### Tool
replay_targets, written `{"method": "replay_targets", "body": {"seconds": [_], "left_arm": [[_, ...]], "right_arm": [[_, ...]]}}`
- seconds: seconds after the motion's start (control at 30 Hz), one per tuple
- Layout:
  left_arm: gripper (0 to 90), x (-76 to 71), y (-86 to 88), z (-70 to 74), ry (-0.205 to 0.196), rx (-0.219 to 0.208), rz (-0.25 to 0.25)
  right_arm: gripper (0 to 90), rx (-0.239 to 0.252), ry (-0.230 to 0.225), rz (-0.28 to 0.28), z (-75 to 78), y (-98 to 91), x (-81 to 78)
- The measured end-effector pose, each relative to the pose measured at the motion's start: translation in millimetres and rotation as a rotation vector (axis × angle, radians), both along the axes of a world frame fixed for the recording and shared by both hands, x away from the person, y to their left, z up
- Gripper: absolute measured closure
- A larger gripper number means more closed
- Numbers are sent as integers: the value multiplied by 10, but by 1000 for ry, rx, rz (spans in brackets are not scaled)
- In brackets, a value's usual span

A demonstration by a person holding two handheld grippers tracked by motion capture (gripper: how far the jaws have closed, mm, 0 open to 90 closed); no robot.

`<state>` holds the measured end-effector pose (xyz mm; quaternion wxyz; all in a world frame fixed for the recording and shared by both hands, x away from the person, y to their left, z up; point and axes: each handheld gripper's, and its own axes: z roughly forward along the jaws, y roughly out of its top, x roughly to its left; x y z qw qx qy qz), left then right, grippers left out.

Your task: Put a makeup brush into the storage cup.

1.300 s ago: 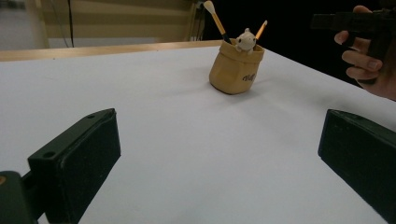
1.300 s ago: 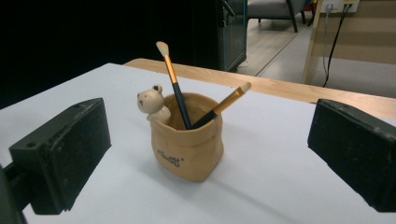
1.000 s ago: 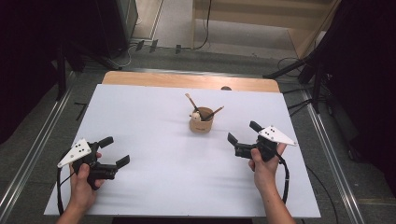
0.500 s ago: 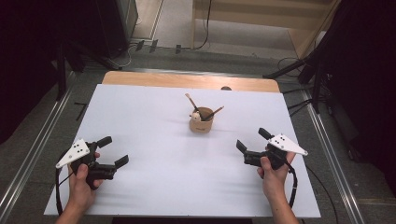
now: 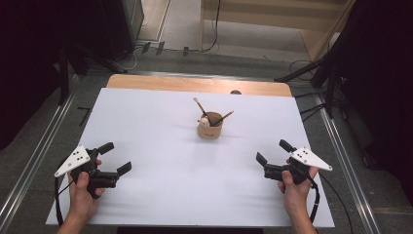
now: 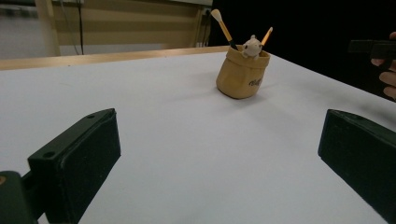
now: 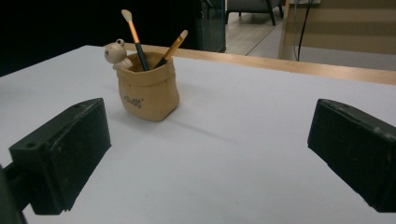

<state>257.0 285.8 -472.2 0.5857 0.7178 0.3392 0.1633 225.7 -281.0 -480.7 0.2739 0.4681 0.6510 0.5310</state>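
High view: one tan pot (image 5: 210, 130) stands upright near the middle of the white table (image 5: 146, 117), toward its far edge, with two brushes (image 5: 199, 107) leaning out of it and a small figure (image 7: 114, 52) on its rim. It lies ahead of both grippers, up and to the right of the left gripper (image 5: 113, 157), up and to the left of the right gripper (image 5: 272, 152). Both sit near the table's front edge with jaws wide apart and empty. The right one looks somewhat nearer, so I'd expect it to reach first. The brushes' long axes tilt outward, one to each side.
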Motion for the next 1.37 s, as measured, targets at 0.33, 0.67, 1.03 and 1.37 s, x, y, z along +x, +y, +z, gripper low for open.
{"method": "replay_targets", "body": {"seconds": [0.33,0.67,1.03,1.37], "left_arm": [[0,-33,12,-6,-3,10,-3],[0,-51,-9,1,-9,14,-7],[0,-38,9,-5,-7,11,0],[0,-30,4,-14,-3,19,-2]], "right_arm": [[0,-13,12,-23,-66,-181,-118],[0,-22,16,-46,-122,-315,-217],[0,-18,29,-35,-165,-275,-204],[0,-24,42,-39,-200,-277,-193]]}}
